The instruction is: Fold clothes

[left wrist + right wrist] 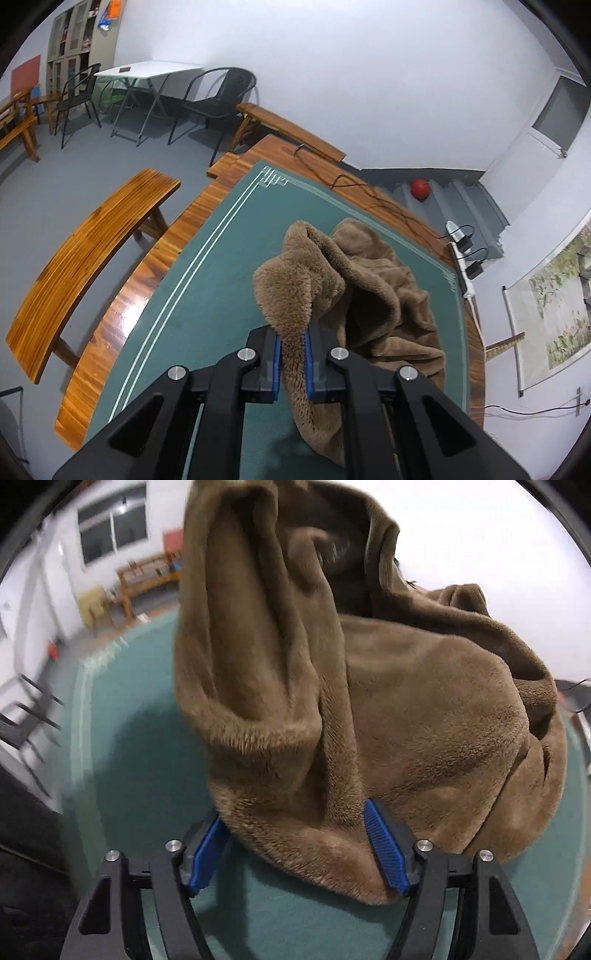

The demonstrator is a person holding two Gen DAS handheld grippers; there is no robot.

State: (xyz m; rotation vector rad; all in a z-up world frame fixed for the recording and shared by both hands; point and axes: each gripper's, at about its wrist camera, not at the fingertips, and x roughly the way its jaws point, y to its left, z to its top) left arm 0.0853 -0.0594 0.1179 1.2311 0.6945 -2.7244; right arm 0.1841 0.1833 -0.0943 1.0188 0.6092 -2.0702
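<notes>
A brown fleece garment [369, 291] lies bunched on the green table mat [221, 266]. My left gripper [293, 343] is shut on a fold of the garment and holds it lifted above the mat, the rest draping down to the right. In the right wrist view the same brown garment [406, 709] fills most of the frame. My right gripper [295, 830] is wide open, its blue pads [384, 845] on either side of a hanging fold, the cloth between them and not pinched.
The mat covers a wooden table [122, 325] with a wooden bench [92, 251] at its left. A black cable [354, 188] and a power strip [461, 251] lie along the far right edge. Black chairs [218, 99] and a white folding table [147, 70] stand beyond.
</notes>
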